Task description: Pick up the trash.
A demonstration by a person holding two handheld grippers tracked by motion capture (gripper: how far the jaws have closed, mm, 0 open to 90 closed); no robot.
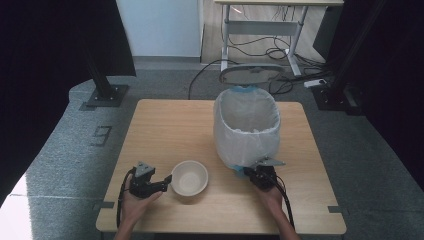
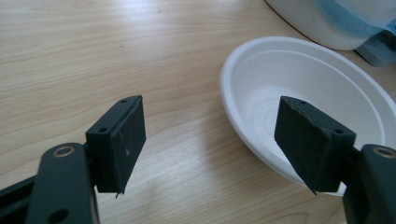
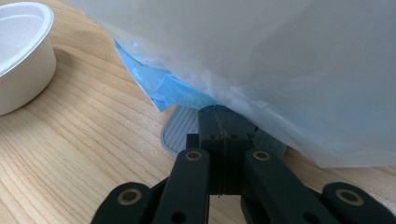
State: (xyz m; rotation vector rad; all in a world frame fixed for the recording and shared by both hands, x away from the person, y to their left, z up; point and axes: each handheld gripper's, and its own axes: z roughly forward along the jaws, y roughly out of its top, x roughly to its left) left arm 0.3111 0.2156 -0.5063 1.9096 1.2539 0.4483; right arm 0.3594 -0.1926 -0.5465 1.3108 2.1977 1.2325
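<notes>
While your left tool (image 1: pixel 167 181) stands with jaws apart astride the near rim of the round white foam bowl (image 1: pixel 189 178), one pad (image 2: pixel 312 142) inside and one pad (image 2: pixel 122 140) outside, neither pad presses on it. The bowl sits on the light wooden desk (image 1: pixel 170 130), near its front edge. Your right tool (image 3: pixel 219 140) is closed with nothing gripped, its tips at the grey pedal (image 3: pixel 180 128) at the foot of the bin lined with a white plastic bag (image 1: pixel 246 127)
</notes>
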